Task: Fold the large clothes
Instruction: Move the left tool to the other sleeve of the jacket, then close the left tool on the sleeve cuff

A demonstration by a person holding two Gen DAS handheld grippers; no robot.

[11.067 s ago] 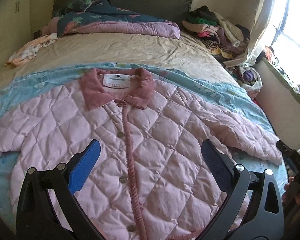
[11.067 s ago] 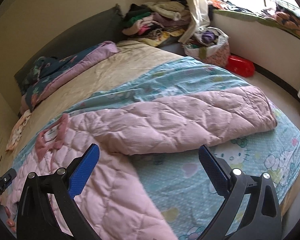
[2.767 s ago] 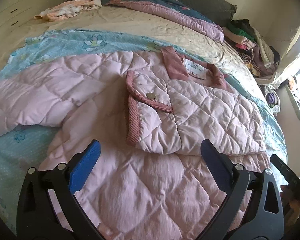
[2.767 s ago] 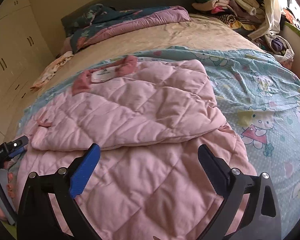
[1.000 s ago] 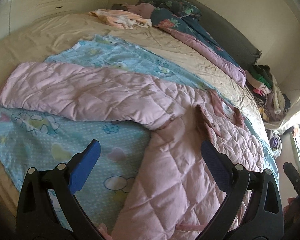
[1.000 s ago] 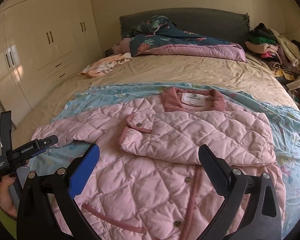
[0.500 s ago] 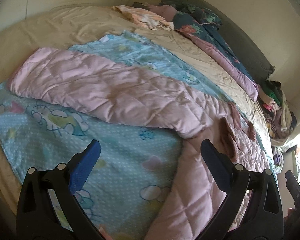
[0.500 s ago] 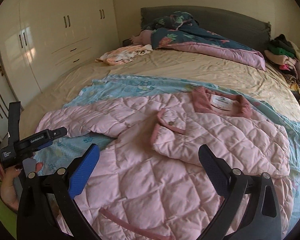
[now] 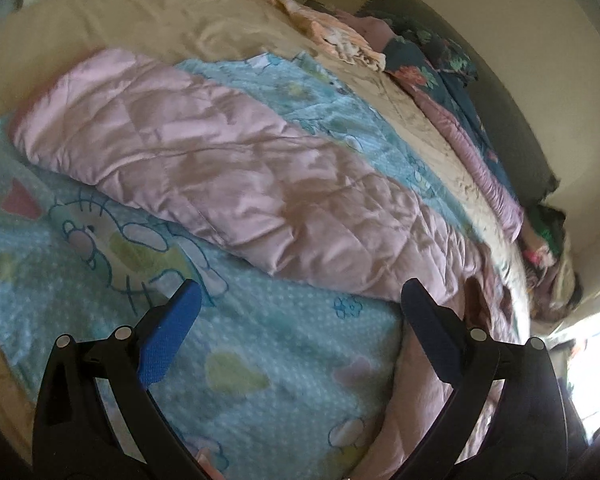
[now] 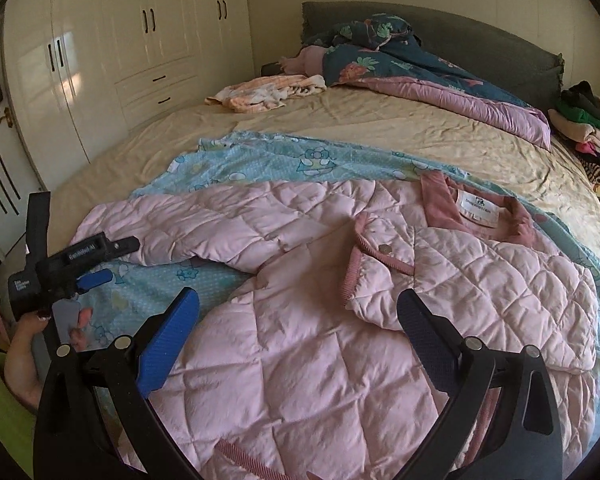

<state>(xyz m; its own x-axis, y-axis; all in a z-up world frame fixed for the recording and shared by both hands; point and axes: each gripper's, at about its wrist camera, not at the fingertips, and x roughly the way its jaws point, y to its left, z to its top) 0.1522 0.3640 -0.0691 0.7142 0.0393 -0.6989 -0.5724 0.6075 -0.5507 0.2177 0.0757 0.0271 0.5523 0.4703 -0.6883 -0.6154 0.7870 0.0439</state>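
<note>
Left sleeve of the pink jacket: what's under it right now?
The left sleeve lies flat on the blue cartoon sheet, which shows on both sides of it. The sheet directly beneath is covered.

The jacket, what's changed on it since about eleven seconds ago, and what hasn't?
The jacket lay open and flat then. Its one side, with that sleeve, has since been folded across the chest. The left hand-held gripper has swung over to the other sleeve, and hovers open, just short of it. That sleeve lies spread out as before. The right hand-held gripper is open too, holding nothing.
</note>
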